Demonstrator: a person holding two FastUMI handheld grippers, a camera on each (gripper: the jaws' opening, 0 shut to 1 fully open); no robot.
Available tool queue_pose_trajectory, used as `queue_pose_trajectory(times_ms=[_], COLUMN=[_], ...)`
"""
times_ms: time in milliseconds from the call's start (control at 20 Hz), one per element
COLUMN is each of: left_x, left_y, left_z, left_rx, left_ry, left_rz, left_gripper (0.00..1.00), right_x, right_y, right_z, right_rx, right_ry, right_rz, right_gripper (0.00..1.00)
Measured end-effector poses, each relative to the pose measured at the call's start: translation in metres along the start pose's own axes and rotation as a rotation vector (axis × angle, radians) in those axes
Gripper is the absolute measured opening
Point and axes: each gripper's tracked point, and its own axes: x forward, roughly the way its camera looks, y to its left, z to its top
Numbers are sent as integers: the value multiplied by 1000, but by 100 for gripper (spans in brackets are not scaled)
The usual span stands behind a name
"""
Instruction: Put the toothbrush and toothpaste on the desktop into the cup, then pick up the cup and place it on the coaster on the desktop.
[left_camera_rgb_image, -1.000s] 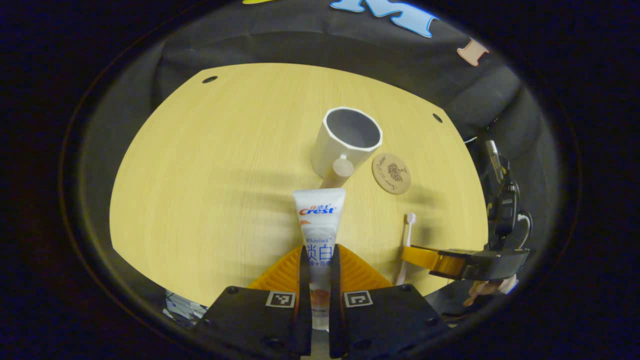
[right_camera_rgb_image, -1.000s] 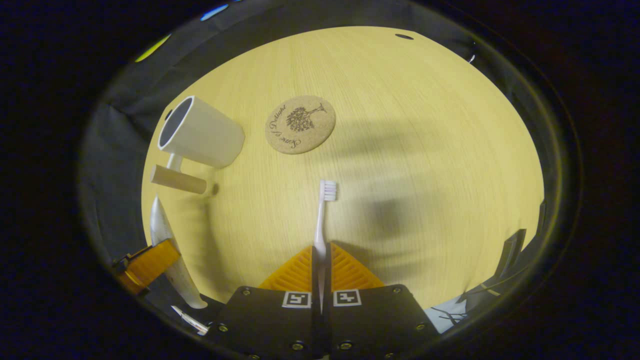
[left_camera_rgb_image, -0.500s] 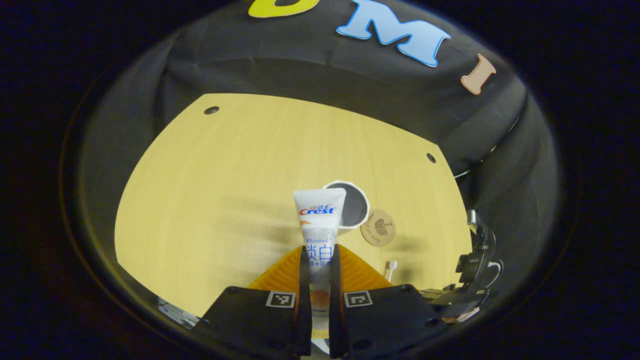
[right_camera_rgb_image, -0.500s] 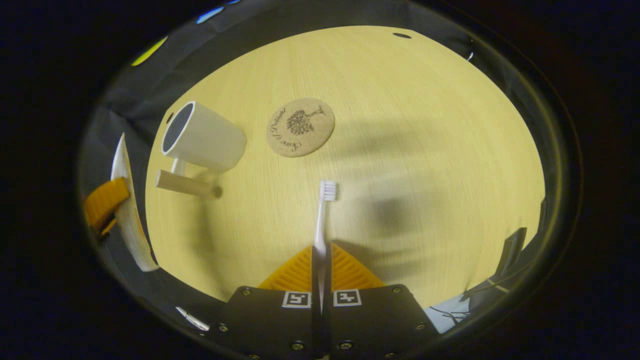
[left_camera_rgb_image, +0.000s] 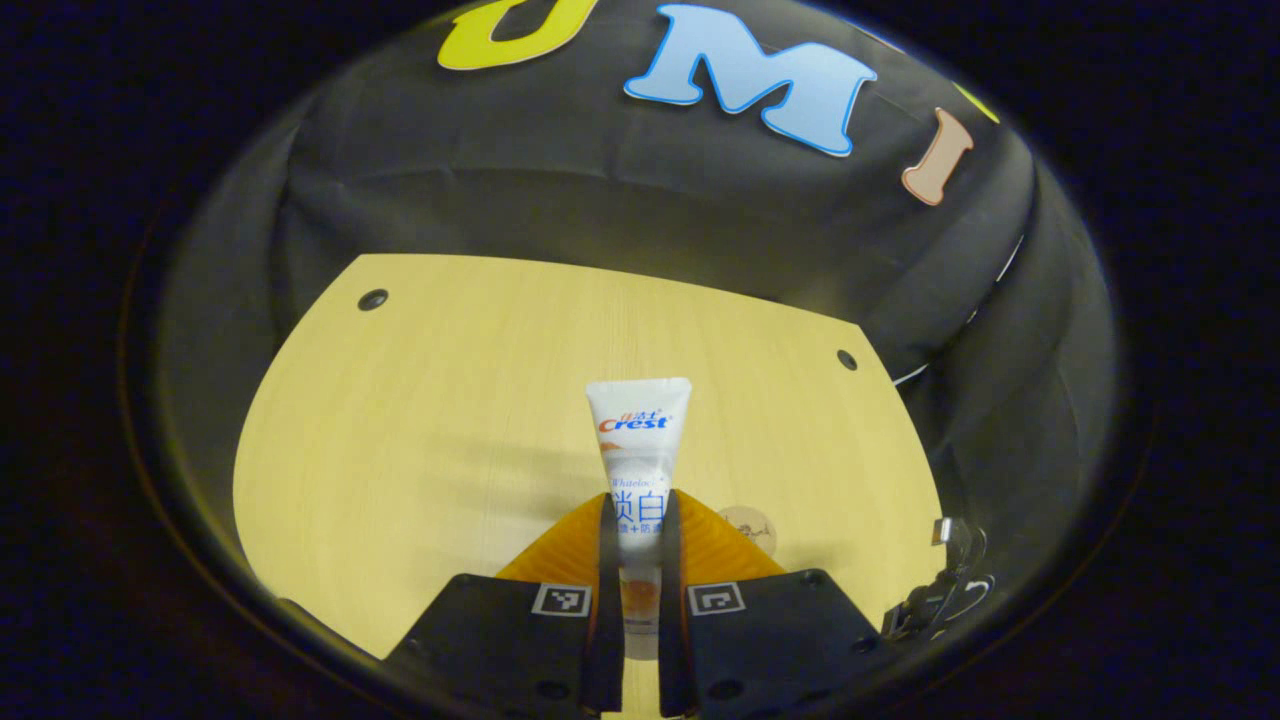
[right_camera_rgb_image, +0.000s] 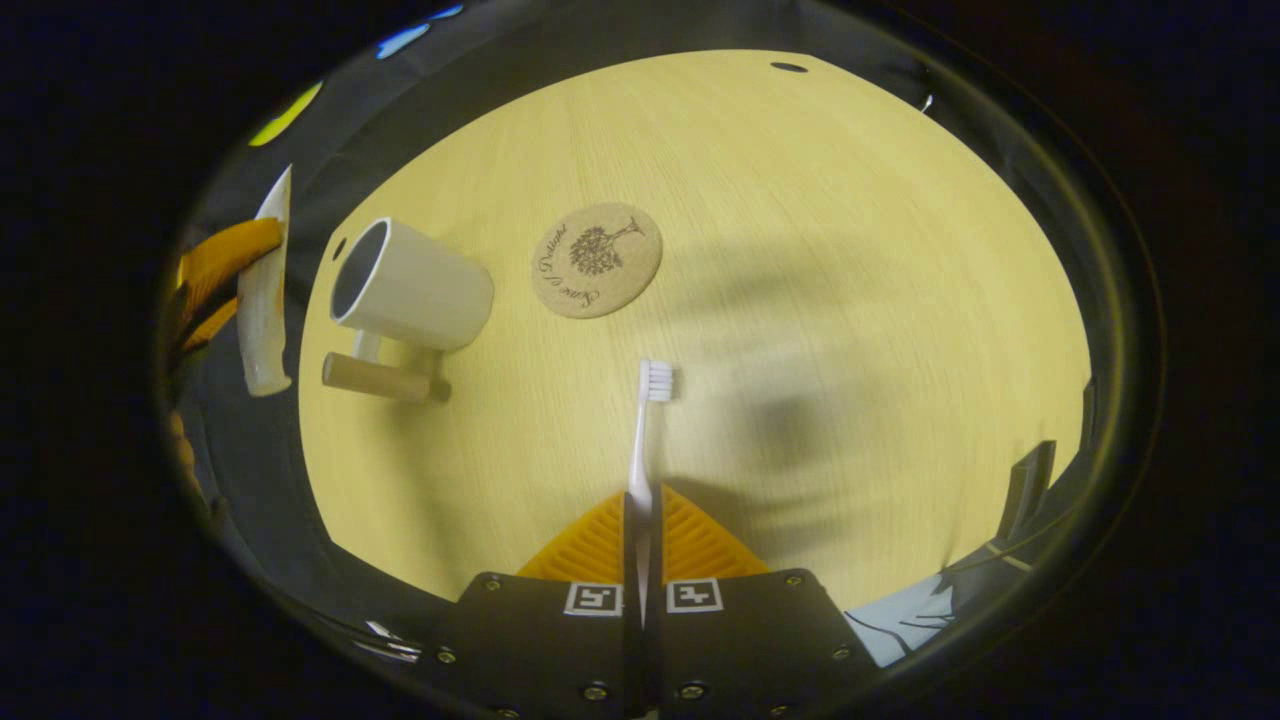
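The toothpaste, a soft flat-crimped tube, was clamped by the left gripper; the slim plastic toothbrush was pinched by the right gripper. Both were held above the smooth wood-grain desktop. The matte white cup stood beside the round cork coaster. The cup might be tipped if its rim were struck; the tube's alignment apparently could not be judged.
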Motion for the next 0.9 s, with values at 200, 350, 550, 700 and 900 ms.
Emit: queue_pose_trajectory(times_ms=[200,350,550,700,900], left_x=[22,42,57,63,70], left_y=[-4,-5,-8,-9,-17], left_z=[9,16,15,15,19], left_rx=[44,66,68,73,115], left_ry=[2,-2,-25,-55,-116], left_rz=[-14,-24,-40,-41,-46], left_gripper=[21,21,21,21,21], right_x=[-3,-7,-11,-15,-19], right_y=[-4,-7,-13,-18,-22], right_z=[0,0,1,2,4], right_rx=[25,45,70,93,116], right_ry=[-10,-18,-28,-34,-42], right_rz=[-5,-7,-11,-15,-13], right_gripper=[2,2,2,2,2])
